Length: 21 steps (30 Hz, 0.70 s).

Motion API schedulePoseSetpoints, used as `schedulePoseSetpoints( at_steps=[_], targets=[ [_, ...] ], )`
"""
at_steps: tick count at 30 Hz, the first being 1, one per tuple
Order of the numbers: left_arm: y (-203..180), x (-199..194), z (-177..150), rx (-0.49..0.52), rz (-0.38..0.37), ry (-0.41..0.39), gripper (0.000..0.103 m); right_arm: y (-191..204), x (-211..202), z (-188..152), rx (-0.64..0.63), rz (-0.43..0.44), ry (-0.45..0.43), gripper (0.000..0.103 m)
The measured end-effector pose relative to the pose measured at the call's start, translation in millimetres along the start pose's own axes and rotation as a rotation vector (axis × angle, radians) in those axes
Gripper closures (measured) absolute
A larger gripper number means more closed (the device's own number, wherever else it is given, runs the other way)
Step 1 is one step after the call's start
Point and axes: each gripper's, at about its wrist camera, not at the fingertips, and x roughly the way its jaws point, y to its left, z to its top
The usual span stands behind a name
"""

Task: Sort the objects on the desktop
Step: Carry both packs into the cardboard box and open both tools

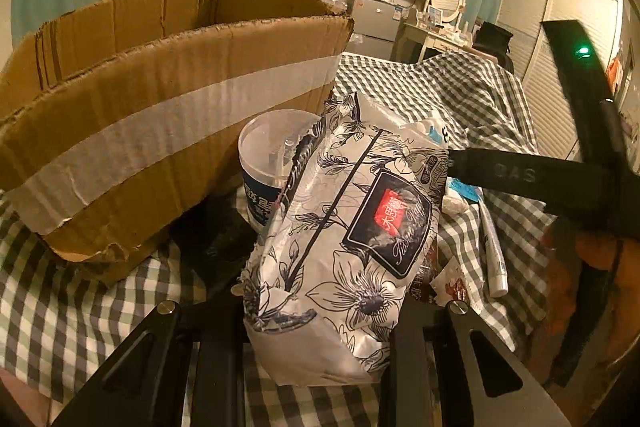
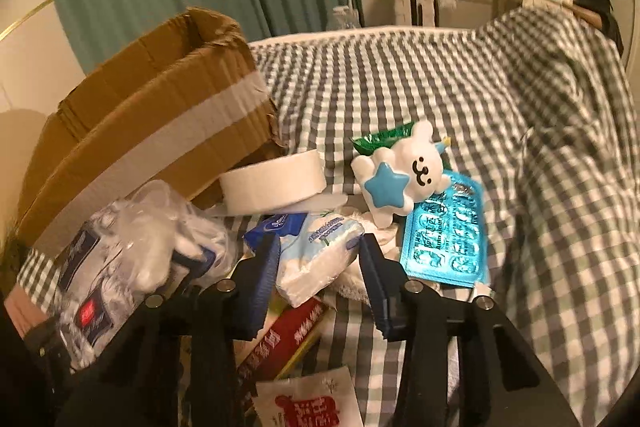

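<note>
A floral-printed tissue pack [image 1: 340, 239] stands lifted off the checked cloth, with my left gripper [image 1: 316, 319] shut on its lower end. The same pack [image 2: 92, 267] shows at the left of the right wrist view. My right gripper [image 2: 320, 255] points down into a pile of small items. Its blue pads [image 2: 264, 279] touch both sides of a small white-and-blue tissue pack [image 2: 320, 239]. From the right of the left wrist view, one finger [image 1: 500, 171] of the right gripper reaches in.
An open cardboard box [image 1: 160, 99] [image 2: 152, 115] stands at the left, with a clear plastic cup [image 1: 272, 151] beside it. Around the small pack lie a tape roll [image 2: 272, 183], a bear toy [image 2: 404, 175], a blue blister pack [image 2: 448, 243], a red box [image 2: 288, 339] and a white tube [image 1: 494, 259].
</note>
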Motion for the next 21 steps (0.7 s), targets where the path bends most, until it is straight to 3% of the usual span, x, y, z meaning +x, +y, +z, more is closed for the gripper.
schedulePoseSetpoints(
  at_steps=[5,13,21],
  targets=[
    [0.9,-12.0,-0.5,-0.011,0.013,-0.016,0.077,11.0,-34.8,-10.0,-0.047,0.005,-0.063,0.065],
    [-0.7,-40.9,7.7,-0.031,0.001,-0.059,0.077,16.6,-84.1,-20.4,-0.008,0.038,-0.127,0.065],
    [2.6,-87.7,38.2,-0.049,0.006,-0.149,0.077,35.9,-125.7,-2.2,-0.024,0.094,-0.201,0.065]
  ],
)
